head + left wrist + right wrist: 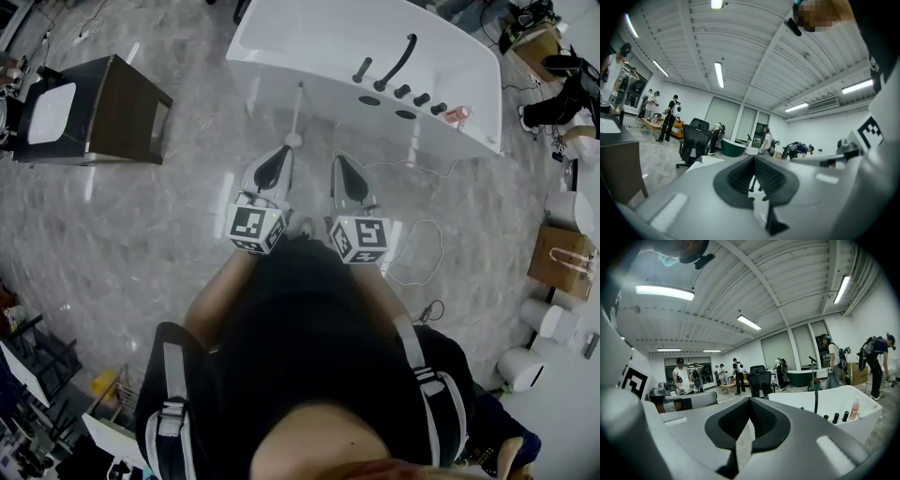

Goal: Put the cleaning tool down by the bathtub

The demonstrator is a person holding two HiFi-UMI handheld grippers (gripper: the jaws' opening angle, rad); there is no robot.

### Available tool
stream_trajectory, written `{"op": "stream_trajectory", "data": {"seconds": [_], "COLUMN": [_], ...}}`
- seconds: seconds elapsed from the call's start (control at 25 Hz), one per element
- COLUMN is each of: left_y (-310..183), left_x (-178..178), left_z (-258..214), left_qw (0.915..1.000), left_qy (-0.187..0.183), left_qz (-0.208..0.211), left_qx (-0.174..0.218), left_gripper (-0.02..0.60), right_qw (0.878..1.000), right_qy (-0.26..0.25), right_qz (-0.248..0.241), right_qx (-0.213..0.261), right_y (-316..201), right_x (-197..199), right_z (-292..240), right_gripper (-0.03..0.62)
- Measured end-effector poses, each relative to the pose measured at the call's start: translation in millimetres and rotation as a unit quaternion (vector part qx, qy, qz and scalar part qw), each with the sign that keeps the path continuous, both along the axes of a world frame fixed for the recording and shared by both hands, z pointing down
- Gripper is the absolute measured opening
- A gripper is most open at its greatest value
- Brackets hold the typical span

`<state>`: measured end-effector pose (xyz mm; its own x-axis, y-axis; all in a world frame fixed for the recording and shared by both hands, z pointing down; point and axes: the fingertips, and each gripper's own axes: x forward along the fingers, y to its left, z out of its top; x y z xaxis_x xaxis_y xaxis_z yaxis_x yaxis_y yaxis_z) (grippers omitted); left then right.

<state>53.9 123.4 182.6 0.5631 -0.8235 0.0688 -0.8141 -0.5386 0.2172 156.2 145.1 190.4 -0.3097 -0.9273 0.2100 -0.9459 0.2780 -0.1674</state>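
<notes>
The left tool (285,152) and the right tool (337,160) are both squeezed tight and hold nothing. The cleaning tool (298,108) leans on the white bathtub (272,70) at 12 o'clock, just past the left tool. Around them is grey floor (187,216), with a dark cabinet (122,108) at 10 o'clock.

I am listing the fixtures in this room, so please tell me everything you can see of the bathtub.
The bathtub is white and glossy, plastic-looking, and stands on the grey marbled floor. Its near rim carries a curved black spout, a row of black knobs and a small pink bottle. A thin white stick leans against its near wall.
</notes>
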Motion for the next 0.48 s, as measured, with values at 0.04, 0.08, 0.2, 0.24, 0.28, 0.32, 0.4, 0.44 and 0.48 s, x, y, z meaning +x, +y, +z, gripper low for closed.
{"op": "stream_trajectory", "data": {"seconds": [0.04, 0.08, 0.2, 0.24, 0.28, 0.32, 0.4, 0.44, 0.48], "left_y": [0.7, 1.2, 2.2, 2.6, 2.9, 3.1, 3.4, 3.5, 3.6], "left_x": [0.5, 0.8, 0.7, 0.4, 0.1, 0.0, 0.1, 0.1, 0.2], "left_z": [0.1, 0.7, 3.6, 4.4, 4.9, 5.1, 4.6, 4.2, 3.7], "left_qw": [1.0000, 1.0000, 1.0000, 1.0000, 1.0000, 1.0000, 1.0000, 1.0000, 1.0000], "left_qy": [-0.001, -0.001, -0.002, -0.002, -0.002, -0.001, 0.000, 0.001, 0.001], "left_qz": [0.000, 0.000, 0.001, 0.002, 0.003, 0.004, 0.005, 0.005, 0.005], "left_qx": [0.000, 0.000, -0.001, -0.002, -0.003, -0.004, -0.006, -0.007, -0.008], "left_gripper": [0.008, 0.008, 0.008, 0.008, 0.008, 0.008, 0.008, 0.008, 0.008], "right_qw": [1.000, 1.000, 1.000, 1.000, 1.000, 1.000, 1.000, 1.000, 1.000], "right_qy": [0.000, 0.000, 0.001, 0.001, 0.002, 0.001, 0.000, 0.000, 0.000], "right_qz": [0.000, -0.001, -0.002, -0.003, -0.002, -0.002, -0.001, -0.001, 0.000], "right_qx": [0.002, 0.003, 0.007, 0.007, 0.008, 0.009, 0.010, 0.011, 0.012], "right_y": [1.0, 1.6, 2.9, 3.3, 3.6, 3.7, 3.9, 4.0, 4.0], "right_x": [0.1, 0.4, -0.6, -1.4, -1.9, -2.2, -2.3, -2.3, -2.2], "right_z": [-1.2, -1.9, -3.6, -4.6, -5.8, -7.1, -9.7, -10.8, -12.0], "right_gripper": [-0.002, -0.002, -0.002, -0.002, -0.002, -0.002, -0.002, -0.002, -0.002]}}
